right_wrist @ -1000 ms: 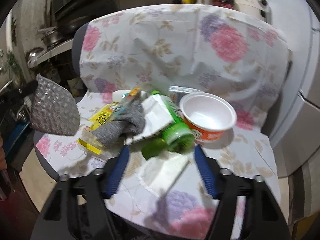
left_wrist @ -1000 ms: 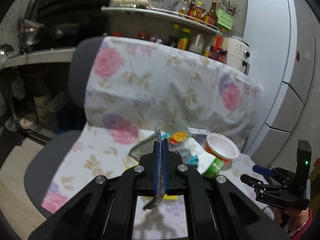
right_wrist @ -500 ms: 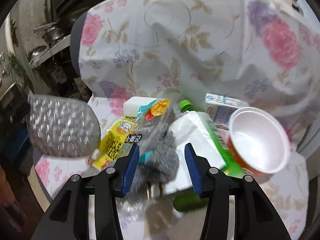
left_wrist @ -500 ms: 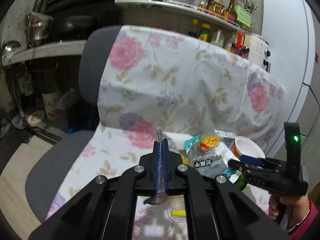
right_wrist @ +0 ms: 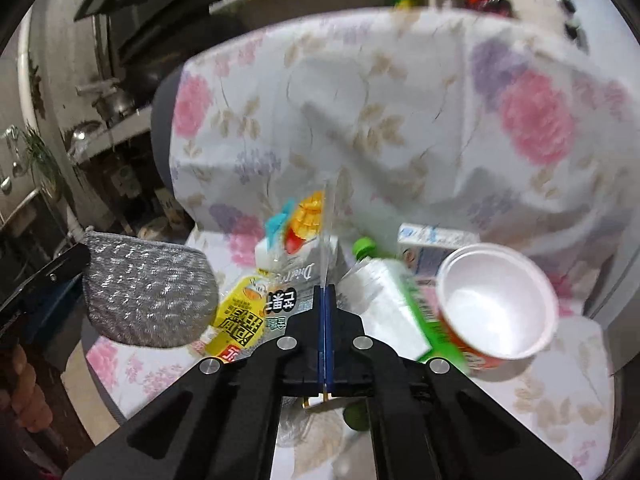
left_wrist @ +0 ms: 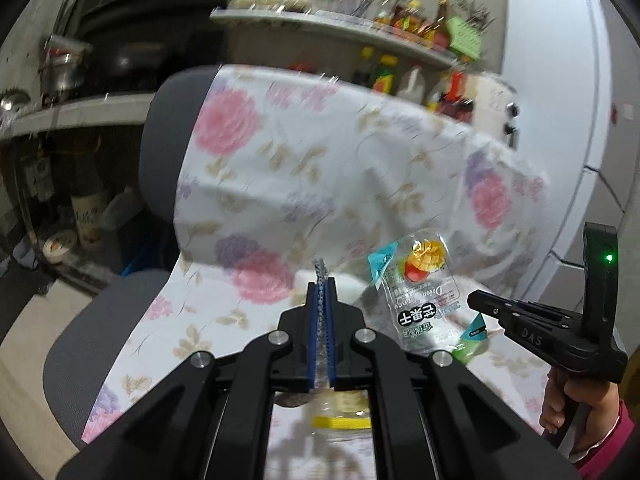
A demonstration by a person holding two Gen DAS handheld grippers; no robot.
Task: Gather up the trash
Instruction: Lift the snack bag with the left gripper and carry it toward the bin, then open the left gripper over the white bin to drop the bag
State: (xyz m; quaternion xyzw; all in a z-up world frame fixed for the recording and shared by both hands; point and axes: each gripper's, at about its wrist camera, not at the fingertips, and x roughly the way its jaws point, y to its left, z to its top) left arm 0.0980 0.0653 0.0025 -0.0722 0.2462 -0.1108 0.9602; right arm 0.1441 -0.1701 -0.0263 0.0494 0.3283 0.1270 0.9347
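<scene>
My left gripper (left_wrist: 320, 286) is shut on the rim of a silver glittery pouch (left_wrist: 320, 270). In the right wrist view the pouch (right_wrist: 148, 284) hangs at the left above the chair seat. My right gripper (right_wrist: 325, 292) is shut on a clear snack wrapper (right_wrist: 304, 220) printed with a mango, raised above the trash pile. The left wrist view shows that wrapper (left_wrist: 424, 292) hanging from the right gripper (left_wrist: 476, 302), held by a hand. In the pile lie a yellow wrapper (right_wrist: 244, 312), a green bottle (right_wrist: 394, 300) with a white label, a white foam cup (right_wrist: 496, 300) and a small carton (right_wrist: 436, 236).
The trash lies on a grey chair (left_wrist: 160, 152) draped in a floral cloth (left_wrist: 320, 168). Behind it stand a shelf of bottles and jars (left_wrist: 400, 36), a white fridge (left_wrist: 560, 100) at the right, and pots on a counter (left_wrist: 68, 80) at the left.
My right gripper has gone from open over the pile to shut on the mango wrapper and has lifted it. The left gripper still holds the pouch and has shifted slightly.
</scene>
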